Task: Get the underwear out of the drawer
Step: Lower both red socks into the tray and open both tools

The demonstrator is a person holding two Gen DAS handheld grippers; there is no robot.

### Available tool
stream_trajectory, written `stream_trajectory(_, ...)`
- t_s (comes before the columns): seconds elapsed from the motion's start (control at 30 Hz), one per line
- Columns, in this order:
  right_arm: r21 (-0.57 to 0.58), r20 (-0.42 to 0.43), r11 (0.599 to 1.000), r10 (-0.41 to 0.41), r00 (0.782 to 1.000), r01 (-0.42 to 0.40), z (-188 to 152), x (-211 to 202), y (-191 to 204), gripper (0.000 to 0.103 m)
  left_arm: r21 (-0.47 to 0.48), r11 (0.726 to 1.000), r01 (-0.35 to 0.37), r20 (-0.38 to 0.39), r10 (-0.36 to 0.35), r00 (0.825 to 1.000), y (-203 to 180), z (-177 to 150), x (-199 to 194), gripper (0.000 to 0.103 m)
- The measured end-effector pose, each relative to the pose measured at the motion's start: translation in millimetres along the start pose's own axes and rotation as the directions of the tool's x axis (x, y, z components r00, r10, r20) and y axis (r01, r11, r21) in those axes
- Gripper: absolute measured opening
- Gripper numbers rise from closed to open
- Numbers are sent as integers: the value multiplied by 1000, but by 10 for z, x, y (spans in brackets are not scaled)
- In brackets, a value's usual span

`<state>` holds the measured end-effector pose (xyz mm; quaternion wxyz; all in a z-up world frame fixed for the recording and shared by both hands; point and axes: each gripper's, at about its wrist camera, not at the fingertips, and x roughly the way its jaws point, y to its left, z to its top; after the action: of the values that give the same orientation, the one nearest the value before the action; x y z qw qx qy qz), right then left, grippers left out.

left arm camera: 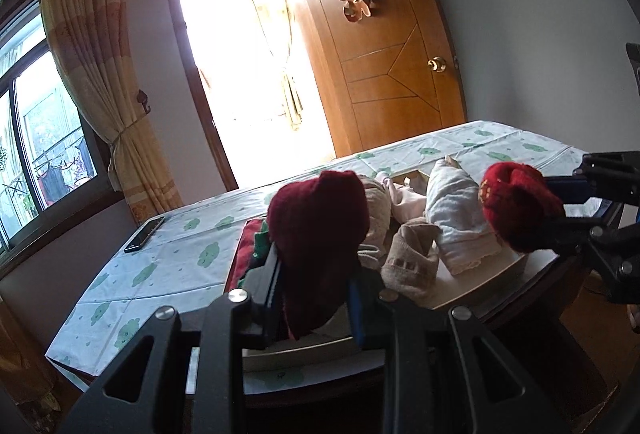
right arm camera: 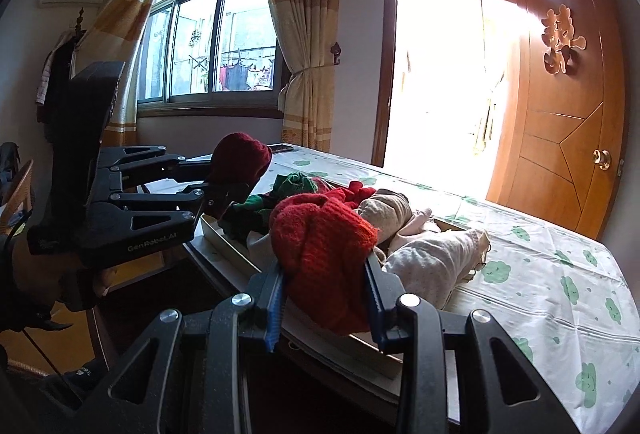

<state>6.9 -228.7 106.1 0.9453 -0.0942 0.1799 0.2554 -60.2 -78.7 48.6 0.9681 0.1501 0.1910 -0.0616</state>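
Red knitted cloth [right arm camera: 324,266] clamped between the pads of the right gripper [right arm camera: 326,298], bunched up and hanging a little below them. Dark red knitted cloth [left arm camera: 316,234] pinched the same way in the left gripper [left arm camera: 316,298], jaws closed tight on it. Cannot tell whether these two red bundles are one garment or two. Both held up above the open drawer [right arm camera: 224,238], near its front edge. Inside the drawer, more folded laundry: a white padded bundle [left arm camera: 456,218], a beige sock-like piece [left arm camera: 412,258], a pink piece [left arm camera: 408,202], also something green [right arm camera: 292,186] at the left end. Behind the drawer, a counter covered with a white cloth printed with green clouds [left arm camera: 160,254], and a black phone [left arm camera: 144,233] lying flat on it near the far left edge. Further back, a bright doorway [left arm camera: 244,74], a wooden door [left arm camera: 384,54] standing open with a paper ornament on it, curtains [left arm camera: 92,46] tied beside a window.
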Motion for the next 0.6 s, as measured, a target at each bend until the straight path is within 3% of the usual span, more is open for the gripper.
stream_trajectory(0.6, 69, -61, 997, -19, 998, 24, 223, 425, -320, 37, -2, 1000, 4, -106, -5, 994, 73, 202, 555, 26)
